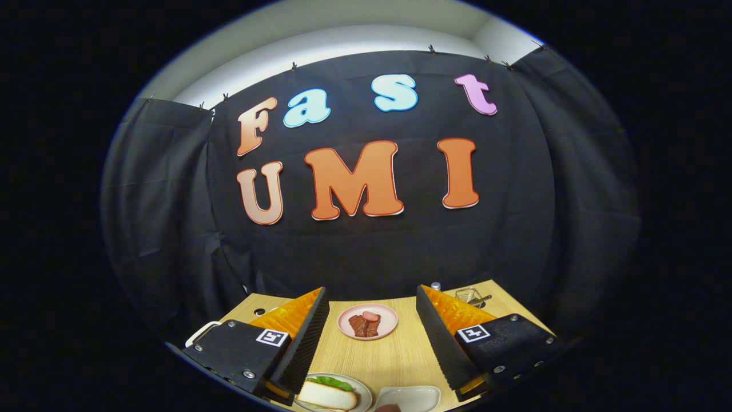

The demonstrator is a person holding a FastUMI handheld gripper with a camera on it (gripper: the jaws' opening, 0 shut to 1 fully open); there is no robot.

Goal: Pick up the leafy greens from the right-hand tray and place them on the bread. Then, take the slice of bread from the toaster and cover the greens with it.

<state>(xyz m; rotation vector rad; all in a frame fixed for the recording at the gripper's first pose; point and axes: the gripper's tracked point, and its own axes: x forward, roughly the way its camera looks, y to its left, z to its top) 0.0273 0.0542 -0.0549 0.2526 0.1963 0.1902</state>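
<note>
Hovering above a light wooden table, the gripper has its two fingers spread wide apart, with nothing between them and nothing held. Each finger carries one small square black-and-white marker; the pattern is a code rather than readable writing, and no brand or label can be read on anything on the table.

Three dishes sit on the table. One pink plate lies beyond the fingers, roughly midway between them, holding a few reddish-brown pieces of meat and one paler pink slice; the exact number of pieces is hard to make out. One white plate lies near, just beside the left finger, partly cut off at the near side. On it rests one slice of bread with a browned crust, and the leafy greens lie on it, showing along its far side as a single green leaf. The left finger hides part of this plate. To its right, touching or nearly touching it, is one small white tray, also cut off at the near side; a dark reddish thing at its near rim is too cut off to identify.

At the far right of the table, behind the right finger, stands one small wire rack and one small pale knob-like thing, both too small to name surely. A white handle-like loop pokes out left of the left finger, its body hidden.
</note>
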